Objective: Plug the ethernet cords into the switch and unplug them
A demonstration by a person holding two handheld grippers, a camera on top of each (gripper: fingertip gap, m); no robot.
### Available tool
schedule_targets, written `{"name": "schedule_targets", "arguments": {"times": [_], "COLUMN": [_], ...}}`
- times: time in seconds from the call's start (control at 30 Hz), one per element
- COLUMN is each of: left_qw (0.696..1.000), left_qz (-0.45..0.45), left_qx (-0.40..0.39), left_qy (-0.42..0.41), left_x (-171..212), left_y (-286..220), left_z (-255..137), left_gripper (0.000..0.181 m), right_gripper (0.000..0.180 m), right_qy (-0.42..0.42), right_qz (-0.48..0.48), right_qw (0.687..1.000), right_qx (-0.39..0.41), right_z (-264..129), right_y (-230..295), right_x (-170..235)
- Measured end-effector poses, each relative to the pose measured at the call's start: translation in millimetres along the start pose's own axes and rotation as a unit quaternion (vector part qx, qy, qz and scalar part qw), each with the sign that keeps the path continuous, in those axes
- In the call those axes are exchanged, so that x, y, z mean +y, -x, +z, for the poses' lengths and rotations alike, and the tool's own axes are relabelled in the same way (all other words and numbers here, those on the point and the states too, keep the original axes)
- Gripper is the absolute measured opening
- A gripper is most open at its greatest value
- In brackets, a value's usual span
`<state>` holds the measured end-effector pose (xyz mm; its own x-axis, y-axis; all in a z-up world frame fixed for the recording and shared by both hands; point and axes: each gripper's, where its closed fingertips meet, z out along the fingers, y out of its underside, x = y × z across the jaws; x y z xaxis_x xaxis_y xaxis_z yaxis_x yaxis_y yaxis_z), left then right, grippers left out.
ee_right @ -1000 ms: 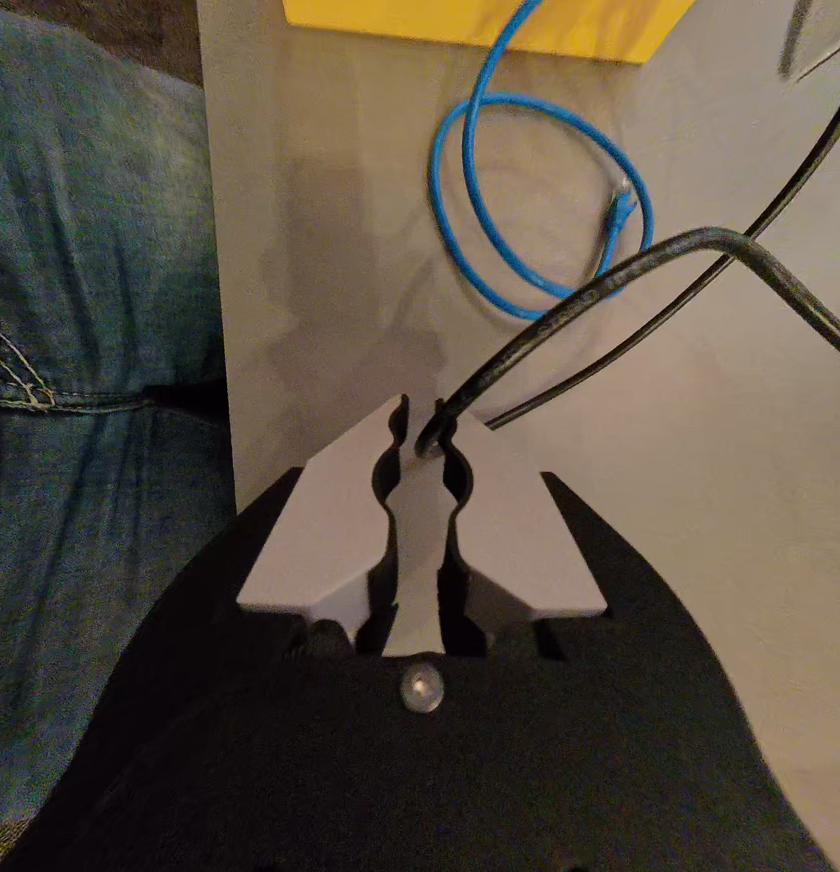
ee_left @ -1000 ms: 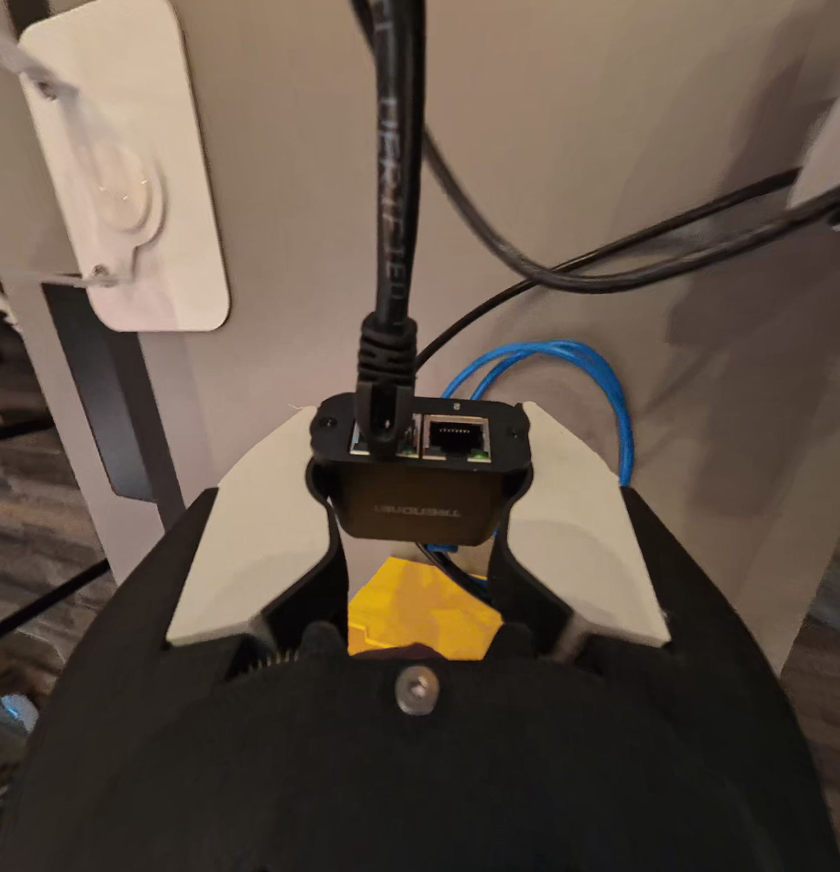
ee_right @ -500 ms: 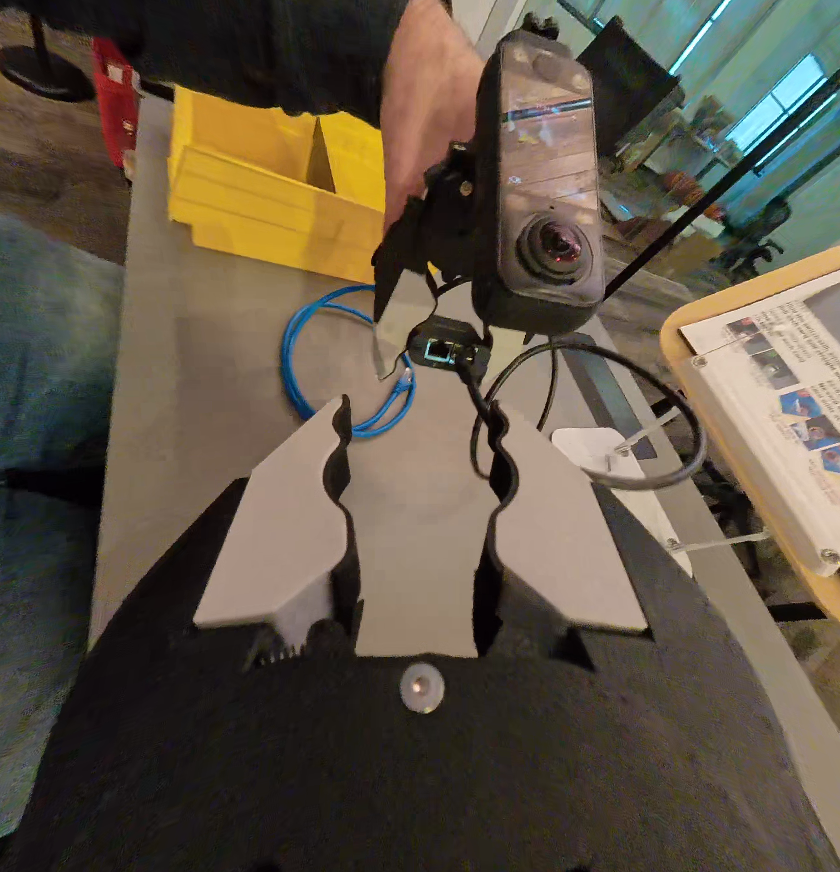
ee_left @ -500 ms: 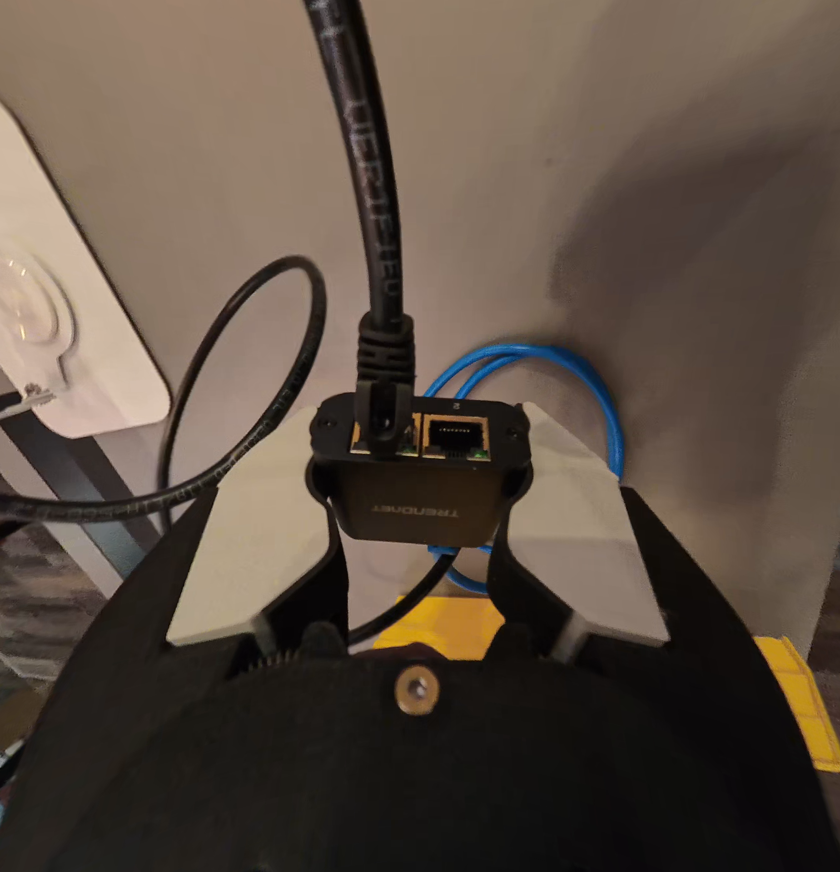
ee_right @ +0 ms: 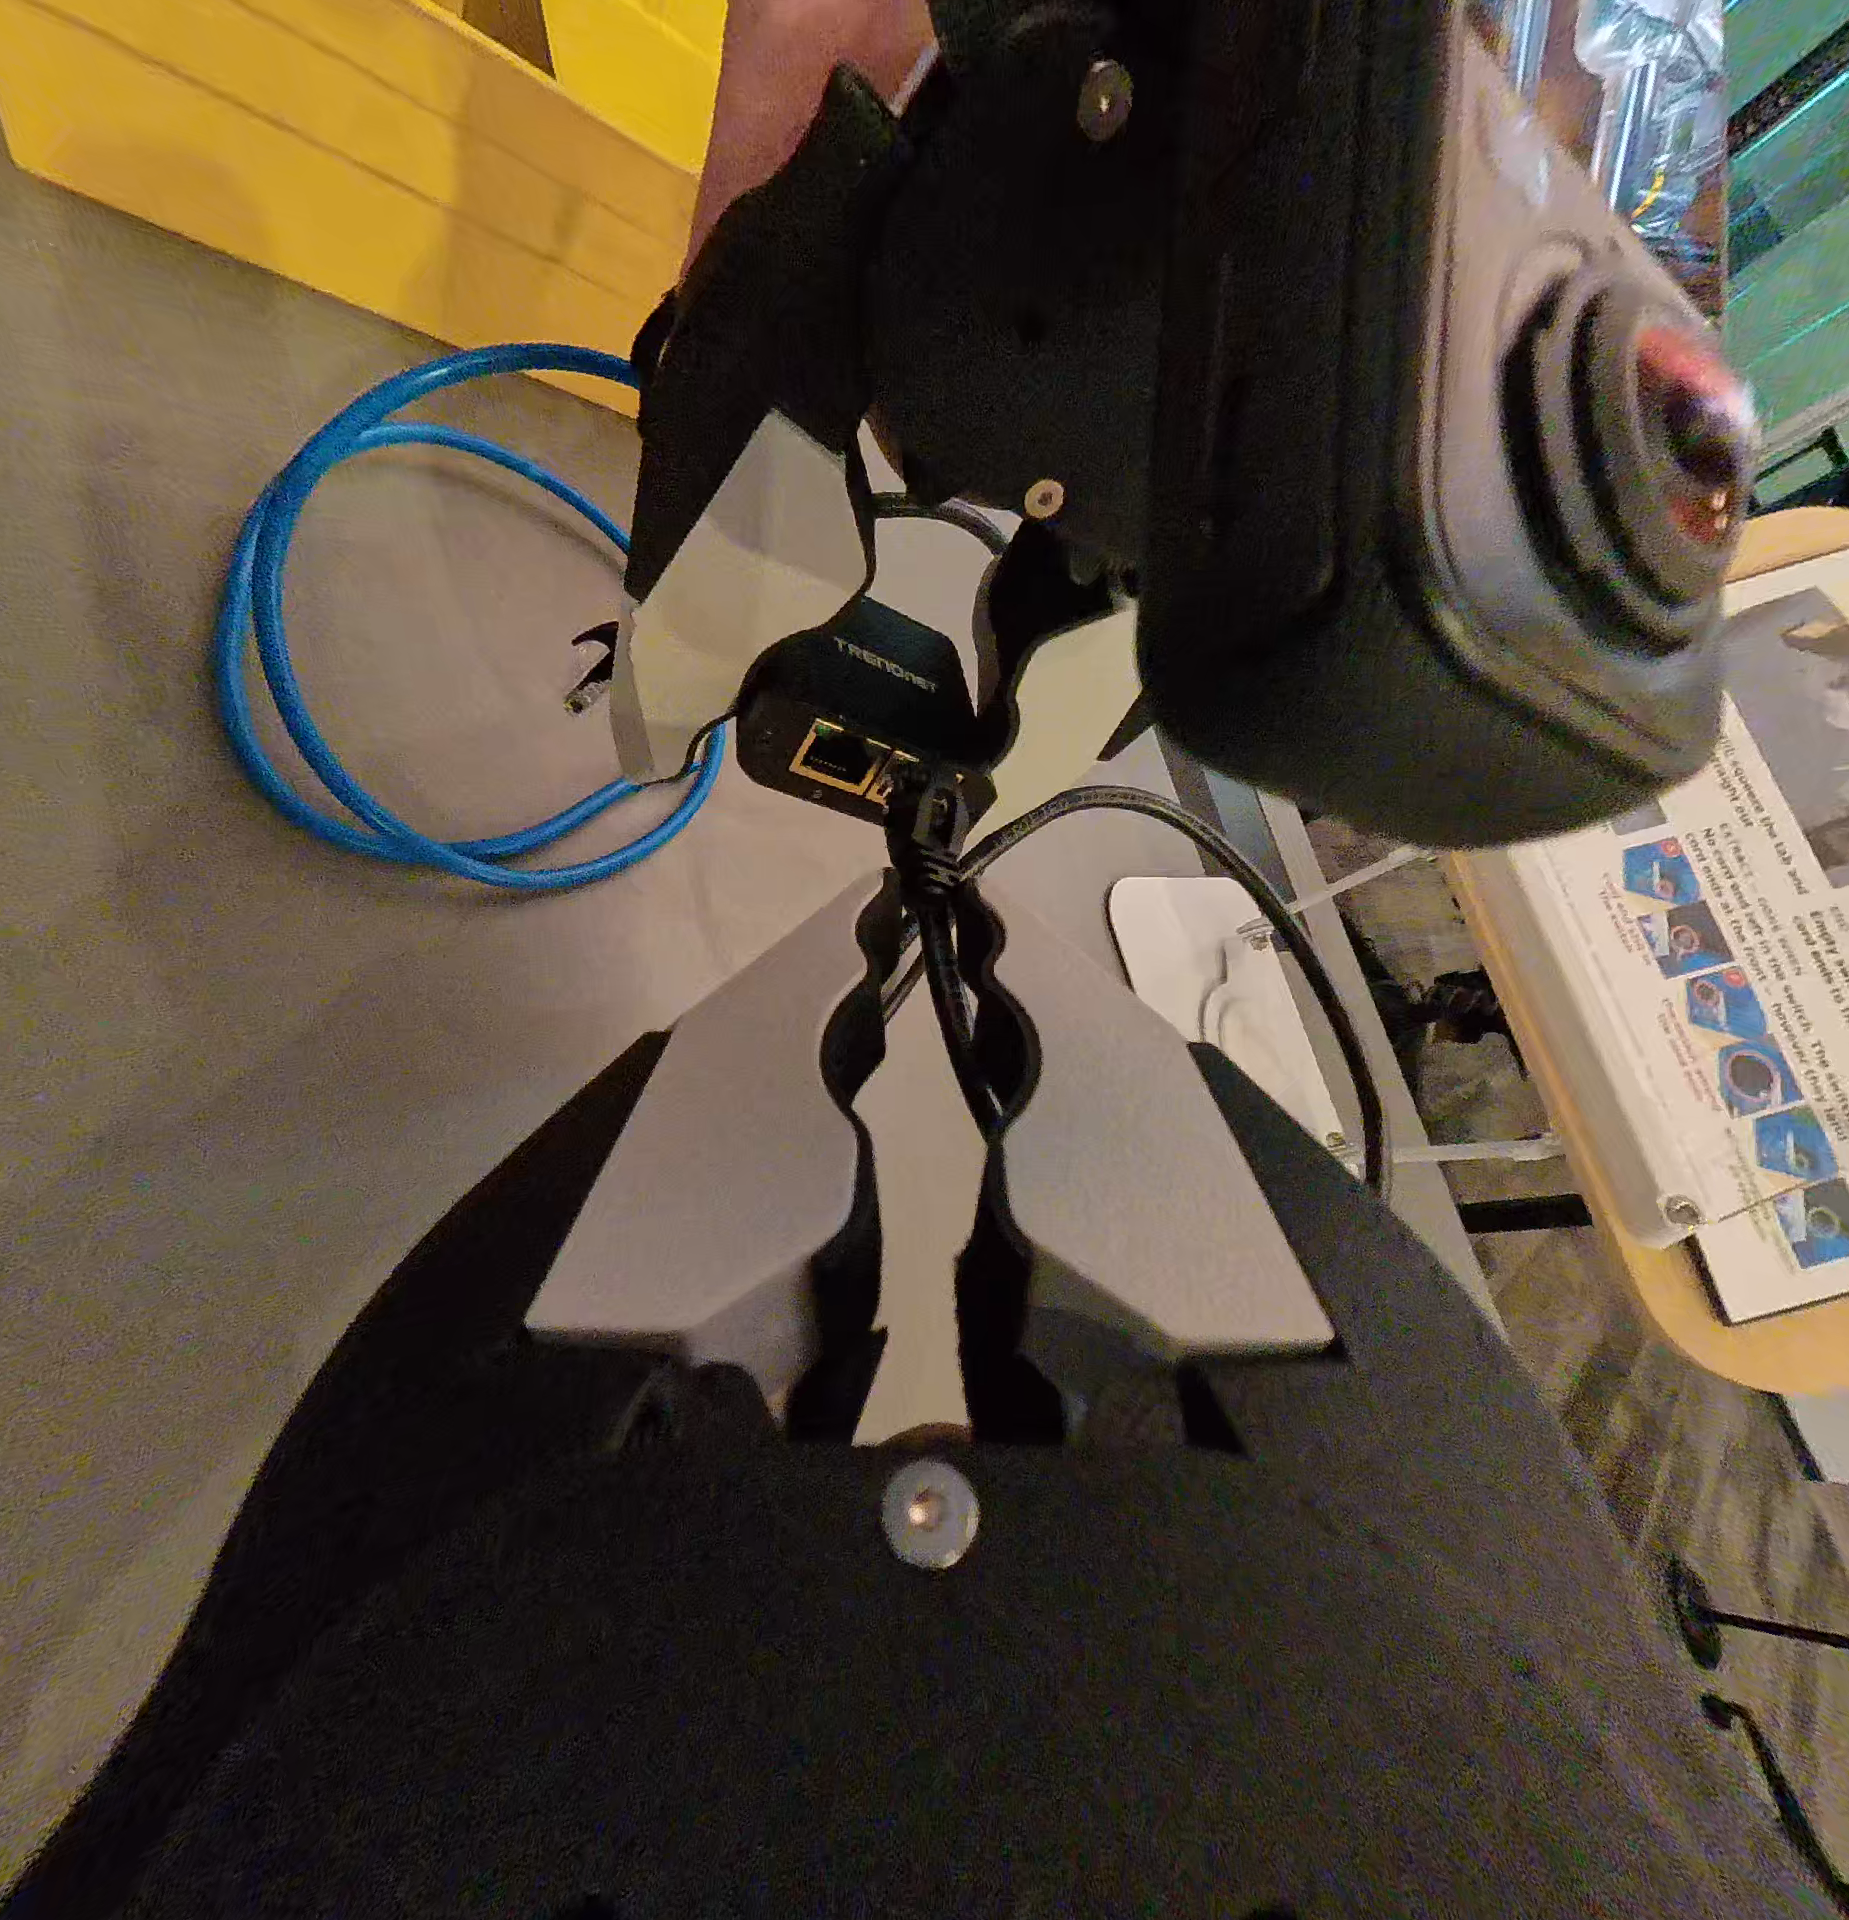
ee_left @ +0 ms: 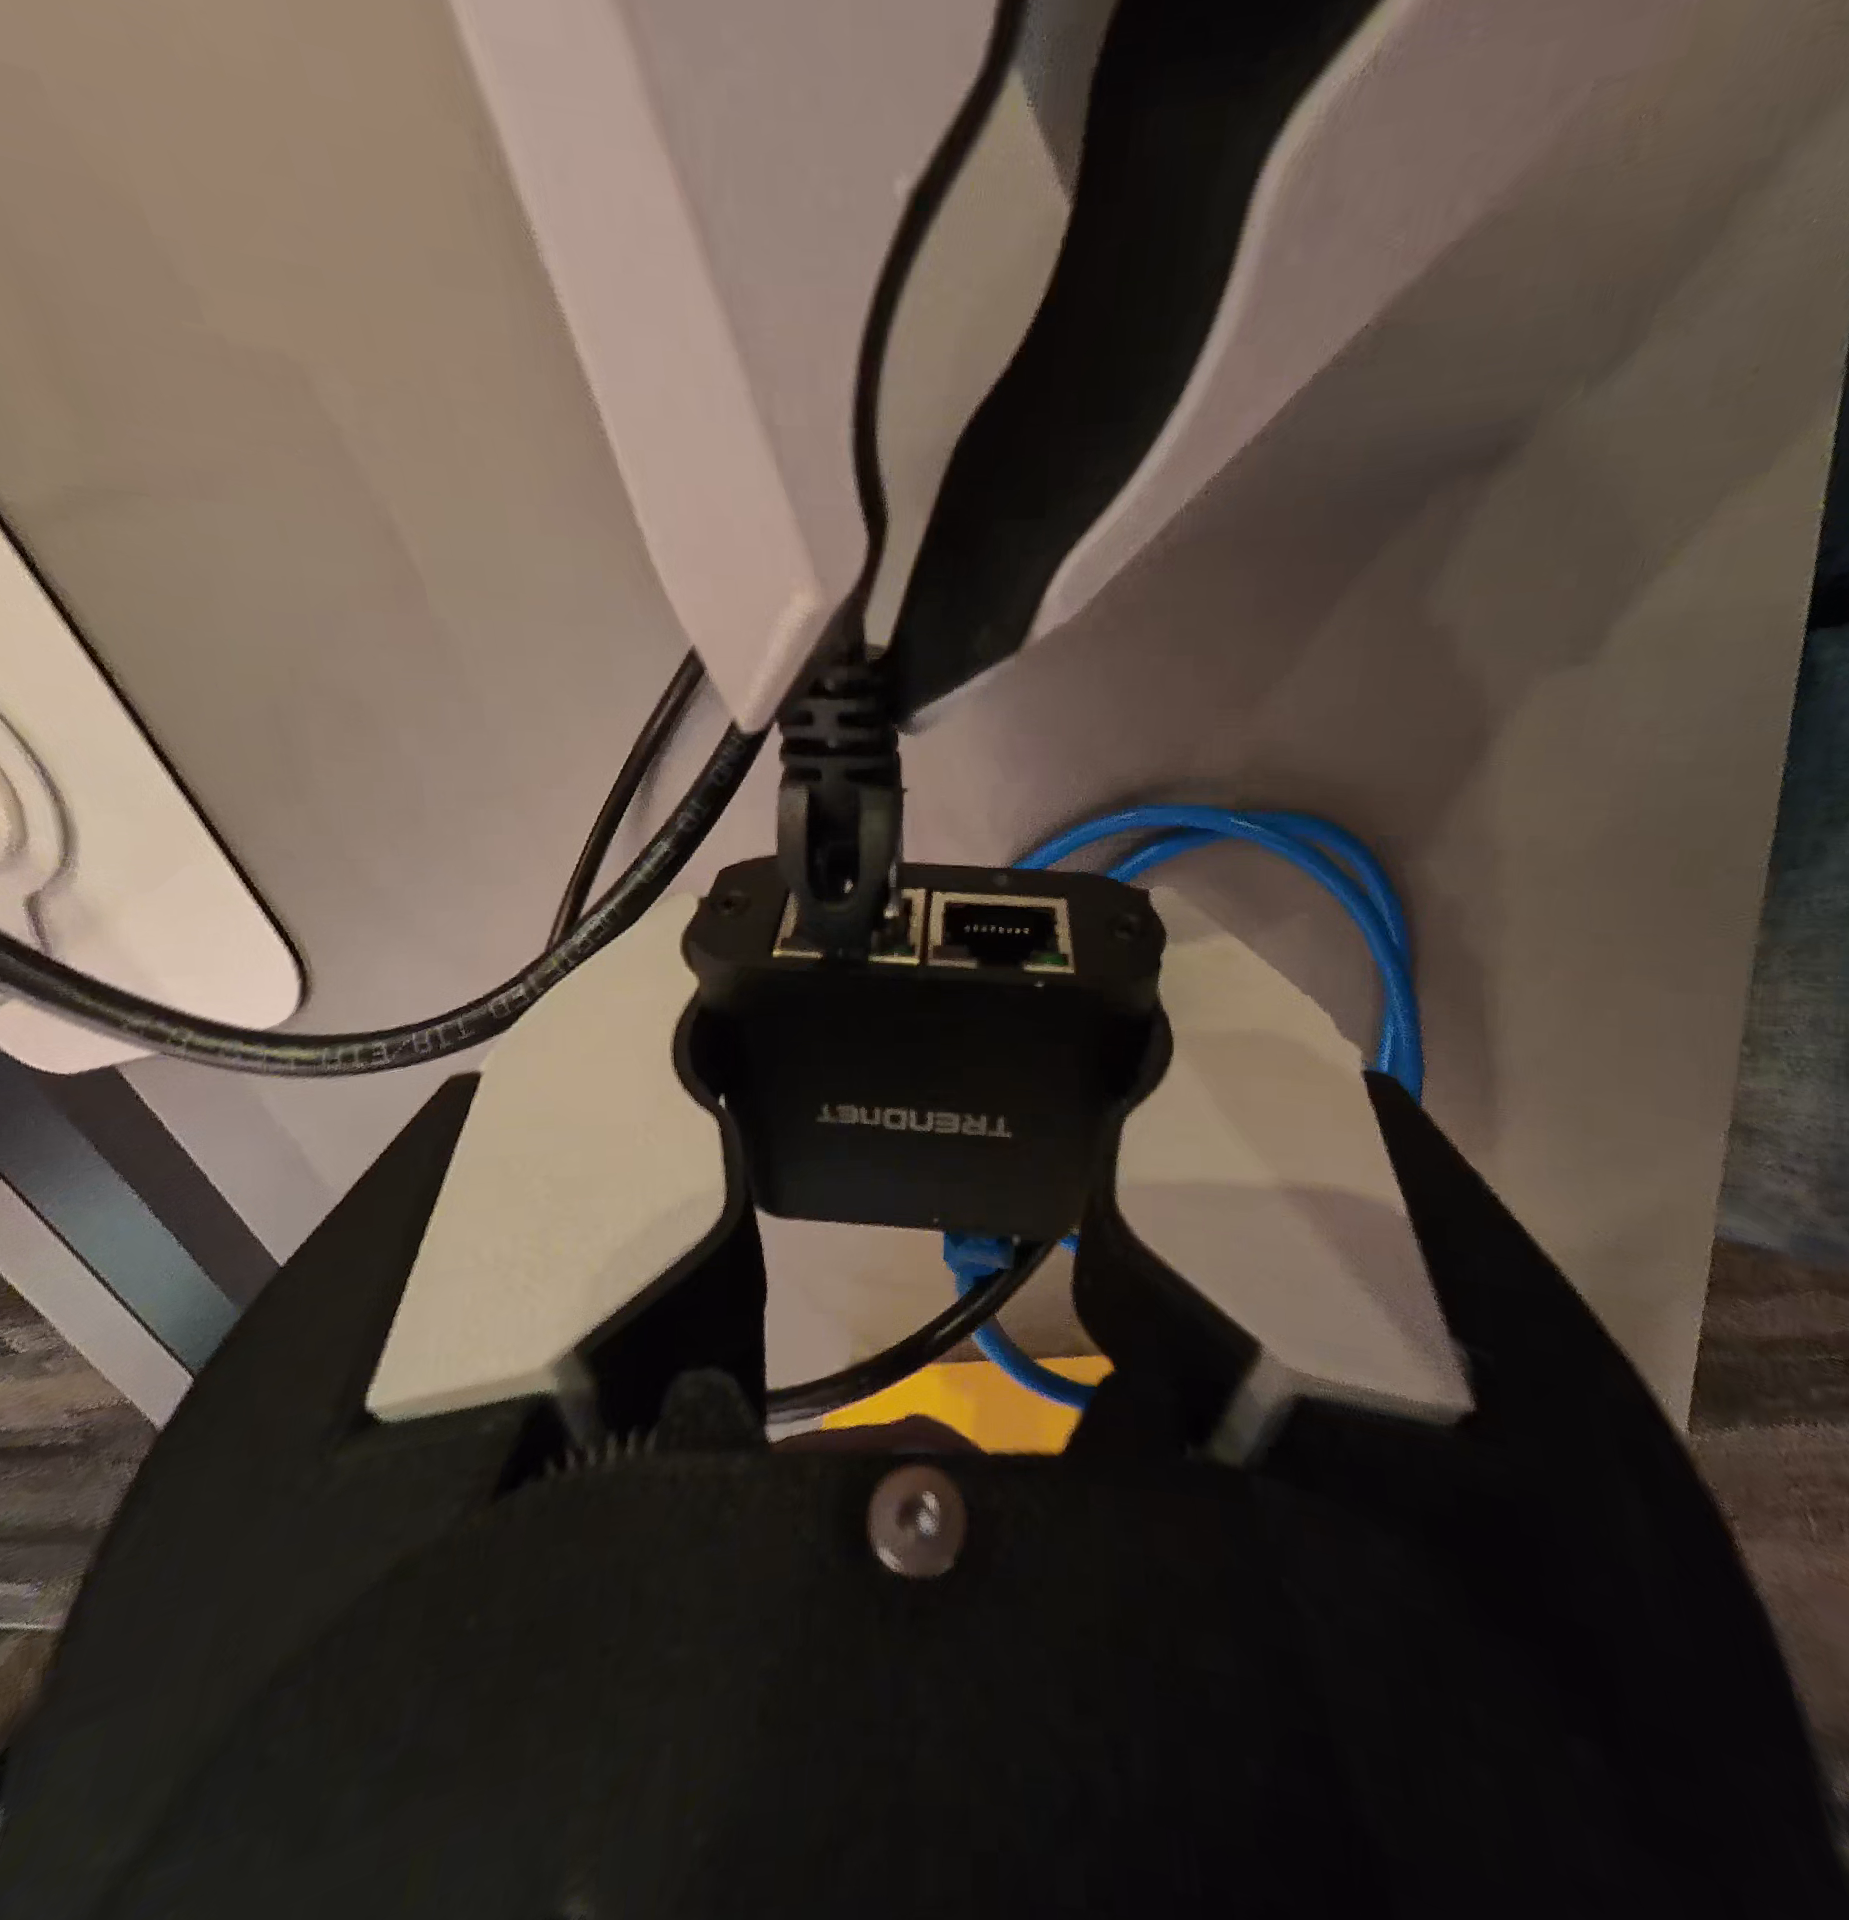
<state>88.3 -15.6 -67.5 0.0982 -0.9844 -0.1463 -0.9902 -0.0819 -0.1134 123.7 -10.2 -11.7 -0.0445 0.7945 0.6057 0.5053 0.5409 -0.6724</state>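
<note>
The grey bench [ee_right: 224, 1039] carries a yellow bin [ee_right: 380, 135] and the coiled blue cord [ee_right: 307, 769], its plug lying loose. Above it the left gripper [ee_left: 925, 1039] keeps its fingers clamped on the black switch [ee_left: 920, 1081]. Half a second ago the right gripper [ee_right: 925, 997] stood spread and well back; now it has closed in, fingers narrowed around the black cord [ee_right: 946, 977] just behind its seated plug [ee_left: 837, 842]. Firm contact is unclear. Likely the unplugging pull comes next.

The switch [ee_left: 925, 1049] looks matt black plastic. The blue cord [ee_right: 307, 727] has a smooth, perhaps rubbery jacket; the table [ee_right: 172, 1039] is matt grey.
</note>
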Motion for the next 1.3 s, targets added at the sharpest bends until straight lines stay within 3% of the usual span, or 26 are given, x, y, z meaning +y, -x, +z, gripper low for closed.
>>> {"name": "schedule_targets", "arguments": {"times": [0.17, 0.3, 0.4, 0.53, 0.63, 0.73, 0.8, 0.9, 1.07, 1.17, 1.23, 1.3], "left_qw": [0.998, 0.988, 0.979, 0.951, 0.933, 0.887, 0.869, 0.804, 0.707, 0.674, 0.674, 0.664], "left_qz": [-0.028, -0.089, -0.138, -0.210, -0.228, -0.249, -0.279, -0.345, -0.384, -0.399, -0.395, -0.389], "left_qx": [-0.025, -0.037, -0.064, -0.077, -0.022, 0.086, 0.083, 0.111, 0.071, 0.048, 0.025, 0.021], "left_qy": [-0.042, -0.120, -0.135, -0.215, -0.277, -0.378, -0.401, -0.471, -0.590, -0.620, -0.624, -0.638], "left_x": [-6.7, -10.5, 0.4, -6.7, -22.2, -57.6, -68.0, -83.0, -89.0, -84.1, -77.8, -73.9], "left_y": [1.5, 1.6, 4.3, -2.8, -34.6, -76.3, -76.3, -62.9, -23.5, -10.0, -7.4, -7.9], "left_z": [-11.5, -24.4, -26.7, -54.0, -74.4, -82.3, -64.3, -52.9, -67.7, -74.9, -79.1, -86.2], "left_gripper": [0.076, 0.079, 0.081, 0.084, 0.067, 0.047, 0.078, 0.095, 0.099, 0.096, 0.080, 0.076], "right_gripper": [0.008, 0.008, 0.008, 0.008, 0.008, 0.008, 0.008, 0.008, 0.008, 0.008, 0.008, 0.008], "right_qy": [-0.061, -0.071, -0.069, -0.070, -0.075, -0.086, -0.097, -0.111, -0.125, -0.128, -0.136, -0.141], "right_qz": [0.094, 0.116, 0.109, 0.117, 0.124, 0.129, 0.137, 0.146, 0.159, 0.164, 0.170, 0.176], "right_qw": [0.994, 0.991, 0.992, 0.990, 0.988, 0.987, 0.985, 0.982, 0.978, 0.977, 0.975, 0.973], "right_qx": [-0.006, 0.002, 0.015, 0.032, 0.044, 0.048, 0.049, 0.048, 0.046, 0.046, 0.047, 0.047], "right_z": [-7.7, -10.5, -14.5, -20.6, -25.6, -30.2, -33.7, -38.5, -46.9, -50.1, -53.9, -57.7], "right_y": [-7.3, -8.2, -9.6, -16.7, -23.9, -28.7, -31.3, -32.9, -32.4, -34.0, -36.7, -40.6], "right_x": [-3.4, 3.4, 7.0, 11.9, 14.8, 13.1, 9.5, 3.6, -4.6, -5.7, -7.0, -7.4]}}
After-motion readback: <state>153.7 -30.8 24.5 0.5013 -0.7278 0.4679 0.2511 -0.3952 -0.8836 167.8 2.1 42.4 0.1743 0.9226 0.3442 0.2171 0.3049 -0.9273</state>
